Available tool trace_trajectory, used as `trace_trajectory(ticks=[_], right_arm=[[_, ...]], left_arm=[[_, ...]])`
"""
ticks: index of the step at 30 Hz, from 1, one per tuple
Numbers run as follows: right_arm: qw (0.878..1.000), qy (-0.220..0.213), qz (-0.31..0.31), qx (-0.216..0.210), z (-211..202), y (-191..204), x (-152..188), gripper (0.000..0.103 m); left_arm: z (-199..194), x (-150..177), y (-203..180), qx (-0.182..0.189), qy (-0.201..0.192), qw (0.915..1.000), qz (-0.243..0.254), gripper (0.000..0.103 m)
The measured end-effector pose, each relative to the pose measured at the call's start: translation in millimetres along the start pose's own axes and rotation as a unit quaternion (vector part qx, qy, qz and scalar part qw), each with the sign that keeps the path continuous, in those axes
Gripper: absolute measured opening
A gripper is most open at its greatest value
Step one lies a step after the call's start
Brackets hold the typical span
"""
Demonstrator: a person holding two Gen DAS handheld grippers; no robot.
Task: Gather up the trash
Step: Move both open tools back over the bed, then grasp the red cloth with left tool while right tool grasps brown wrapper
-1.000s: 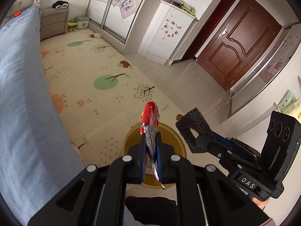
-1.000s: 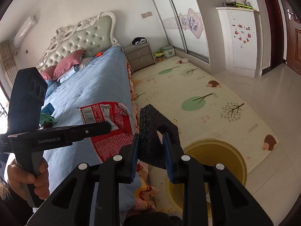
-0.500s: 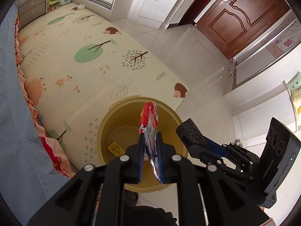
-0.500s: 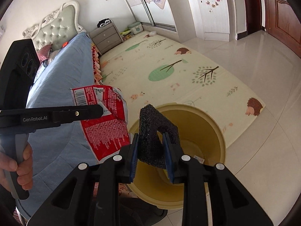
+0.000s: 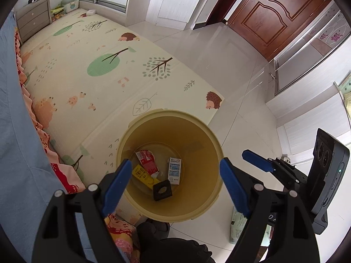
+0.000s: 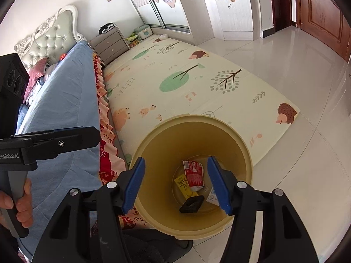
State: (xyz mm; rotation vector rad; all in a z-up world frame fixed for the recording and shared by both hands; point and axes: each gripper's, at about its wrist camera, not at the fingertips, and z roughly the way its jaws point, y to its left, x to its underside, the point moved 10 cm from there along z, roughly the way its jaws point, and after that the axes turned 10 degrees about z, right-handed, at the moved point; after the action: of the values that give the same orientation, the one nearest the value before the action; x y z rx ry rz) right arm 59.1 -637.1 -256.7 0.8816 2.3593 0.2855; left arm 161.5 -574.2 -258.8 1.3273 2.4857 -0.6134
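Note:
A yellow bin stands on the floor by the bed. On its bottom lie a red wrapper, a black foam block, a yellow packet and a small white carton. My left gripper hovers over the bin, its jaws opening and nothing between them. My right gripper also hangs over the bin, jaws opening and bare. Its blue finger shows at the right in the left wrist view.
A bed with a blue sheet runs along the left. A patterned play mat covers the floor beyond the bin. A paper box lies on the tiles at the right. A brown door and white cabinets stand behind.
Both grippers sank over the bin and opened. The red wrapper dropped from the left one and the black foam block from the right one; both now lie in the bin.

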Motion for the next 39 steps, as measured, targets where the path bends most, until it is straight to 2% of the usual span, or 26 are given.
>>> trace_trajectory(ticks=[5, 8, 13, 18, 23, 29, 34, 39], right_arm=[[0.999, -0.024, -0.019, -0.028, -22.1, 31.9, -6.9, 0.058], [0.997, -0.040, -0.037, -0.049, -37.3, 60.6, -8.9, 0.058], [0.991, -0.066, -0.078, -0.090, -61.4, 124.0, -5.2, 0.058], [0.980, -0.076, -0.124, -0.138, -77.6, 199.1, 9.9, 0.058], [0.964, -0.073, -0.179, -0.183, -83.1, 280.3, 36.2, 0.058], [0.944, -0.058, -0.231, -0.230, -83.9, 371.0, 78.2, 0.061], [0.923, -0.050, -0.280, -0.257, -86.0, 437.5, 119.1, 0.061], [0.912, -0.039, -0.306, -0.271, -82.4, 481.1, 151.8, 0.061]], left_arm=[[-44.3, -1.7, -3.7, -0.007, -0.038, 0.9992, 0.008, 0.081], [-80.8, 3.1, 3.3, -0.027, -0.067, 0.9973, 0.012, 0.081], [-148.4, 24.9, 32.5, -0.079, -0.113, 0.9904, 0.002, 0.084], [-215.3, 64.1, 75.4, -0.141, -0.149, 0.9784, -0.022, 0.084], [-282.5, 120.1, 127.3, -0.211, -0.177, 0.9595, -0.058, 0.085], [-358.5, 197.0, 191.0, -0.300, -0.204, 0.9245, -0.117, 0.089], [-401.0, 256.9, 236.6, -0.347, -0.212, 0.8972, -0.173, 0.090], [-426.8, 309.9, 269.5, -0.366, -0.217, 0.8769, -0.224, 0.090]])
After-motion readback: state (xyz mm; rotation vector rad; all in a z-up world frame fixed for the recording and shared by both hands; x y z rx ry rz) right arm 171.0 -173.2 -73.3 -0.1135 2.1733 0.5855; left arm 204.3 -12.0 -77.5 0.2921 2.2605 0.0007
